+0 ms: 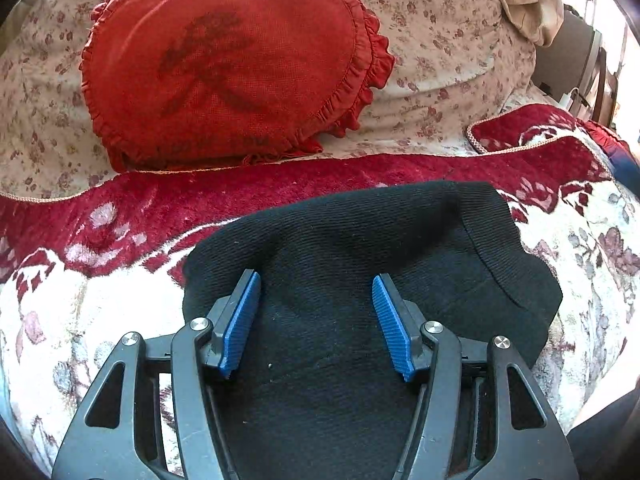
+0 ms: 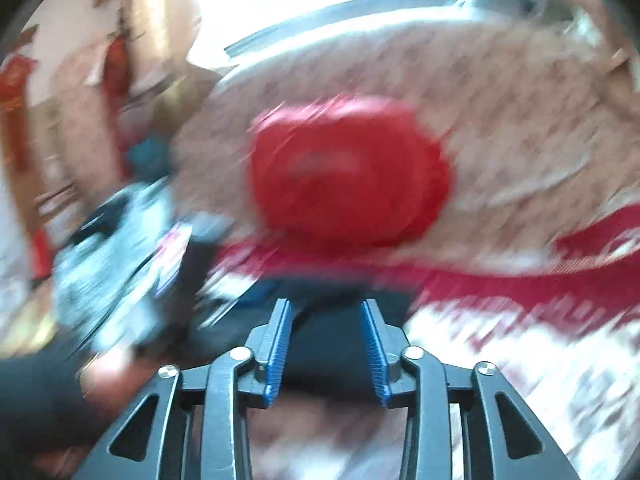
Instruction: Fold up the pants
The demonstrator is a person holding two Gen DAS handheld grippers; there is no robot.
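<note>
- the left gripper [image 1: 316, 286] has its jaws wide apart, with nothing between them. it hangs right over the black pants [image 1: 360, 280], maybe so it can go down and pinch the cloth.
- the right gripper [image 2: 325, 312] has its jaws apart too. something dark sits past its tips, but the right view is too blurry to tell if it is touching the cloth.
- there is one pair of pants. they look folded into a thick black bundle with a ribbed band on the right side. i think most of the folding is done.
- the pants lie on one red and white flowered blanket [image 1: 100, 240] on the bed. it is soft and flat, so it is a good spot for folding.
- behind the blanket there is one red cushion with a frilly edge [image 1: 228, 68]. it leans on a pale flowered cover [image 1: 440, 32], out of the way of the pants.
- the right view also shows a red blob, most likely the same cushion.
</note>
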